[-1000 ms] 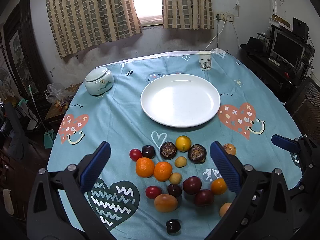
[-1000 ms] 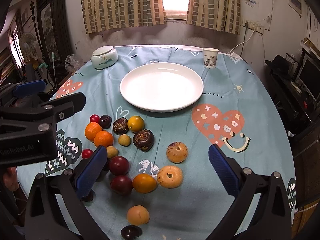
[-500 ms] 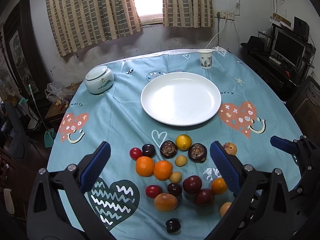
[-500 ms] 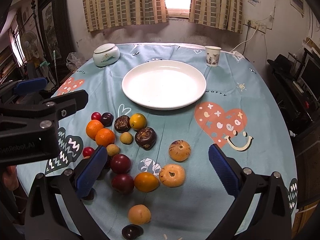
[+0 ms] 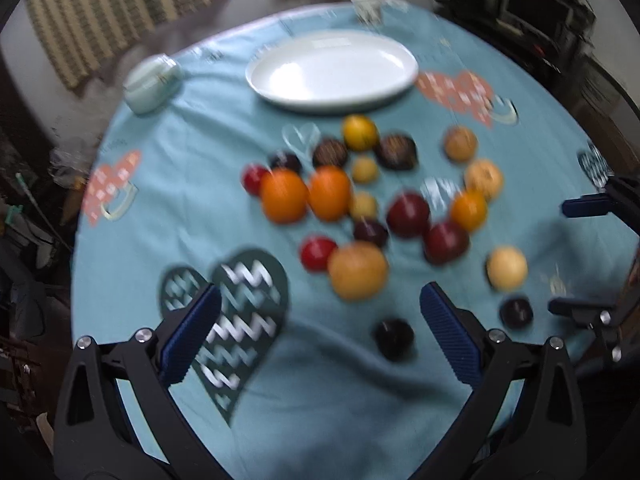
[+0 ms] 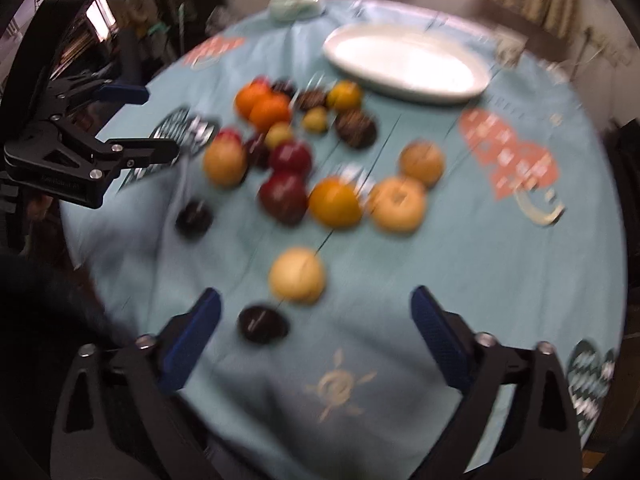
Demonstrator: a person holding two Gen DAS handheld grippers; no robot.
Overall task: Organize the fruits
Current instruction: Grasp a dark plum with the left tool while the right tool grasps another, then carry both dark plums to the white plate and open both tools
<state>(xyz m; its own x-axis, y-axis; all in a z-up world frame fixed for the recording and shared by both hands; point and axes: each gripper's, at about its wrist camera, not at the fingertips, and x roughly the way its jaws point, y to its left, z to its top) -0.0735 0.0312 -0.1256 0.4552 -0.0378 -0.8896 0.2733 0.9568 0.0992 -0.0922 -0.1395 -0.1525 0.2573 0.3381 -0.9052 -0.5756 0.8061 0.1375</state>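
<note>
Fruit lies in a loose bunch on the blue tablecloth — round ones in orange, red, yellow and very dark colors. Both pictures are blurry, so small things are hard to make out.

From the left wrist view, the left gripper has its 2 blue fingers spread wide apart, and nothing is between them. It hangs over a dark heart with white zigzags printed on the cloth. Just past its fingers sits a big orange-yellow fruit, touching a small red fruit. A dark fruit lies alone, near the finger on the right of the picture. 2 bright oranges sit side by side farther back.

From the right wrist view, the right gripper is spread wide too, holding nothing. A pale yellow fruit sits just beyond its fingers, with a small dark fruit beside it, closer to the finger on the left of the picture.

A white plate sits past the fruit — no fruit is on it. A pale round pot with a lid stands well off to its side, and a small cup stands behind the plate.
</note>
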